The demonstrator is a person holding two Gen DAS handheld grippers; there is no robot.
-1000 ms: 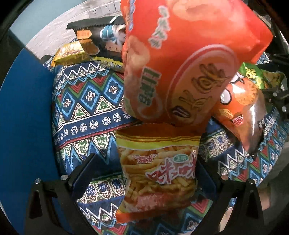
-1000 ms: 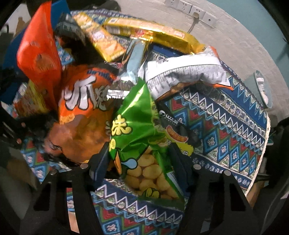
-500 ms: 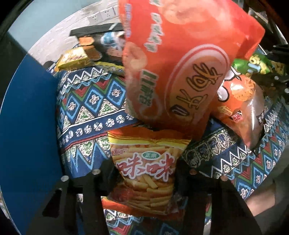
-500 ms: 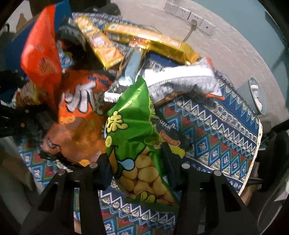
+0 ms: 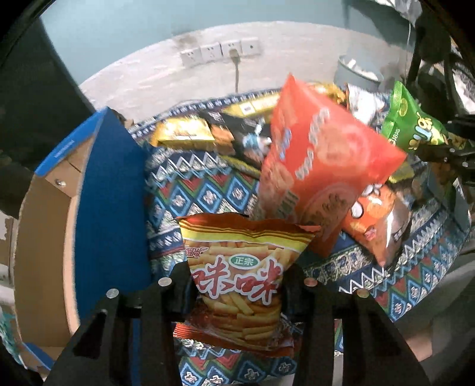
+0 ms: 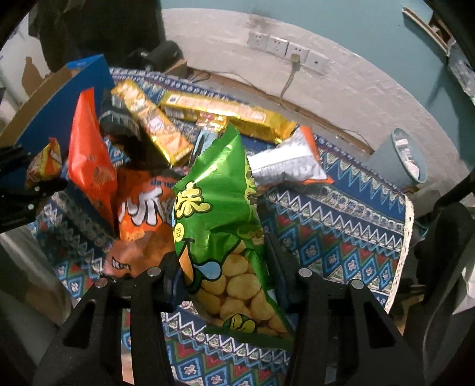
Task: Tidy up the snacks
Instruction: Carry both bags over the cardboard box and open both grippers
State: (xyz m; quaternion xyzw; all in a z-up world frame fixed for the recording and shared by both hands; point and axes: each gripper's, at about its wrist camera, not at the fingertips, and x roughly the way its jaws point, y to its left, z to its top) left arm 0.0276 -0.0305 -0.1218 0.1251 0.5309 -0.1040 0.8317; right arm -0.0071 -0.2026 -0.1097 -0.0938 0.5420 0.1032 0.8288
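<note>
Once open, both hand-held grippers [image 5: 237,285] [image 6: 225,267] clamp bags.

I see a teal painted wall [image 6: 371,26] above a pale plaster band carrying white wall sockets [image 6: 288,50]; a grey waste bin [image 6: 400,160] stands below.

A heap of snack bags [image 6: 142,166] crowds the table's [image 6: 341,225] middle and far side. Bare patterned cloth lies open to the right; an open blue box [image 5: 98,190] walls the left
</note>
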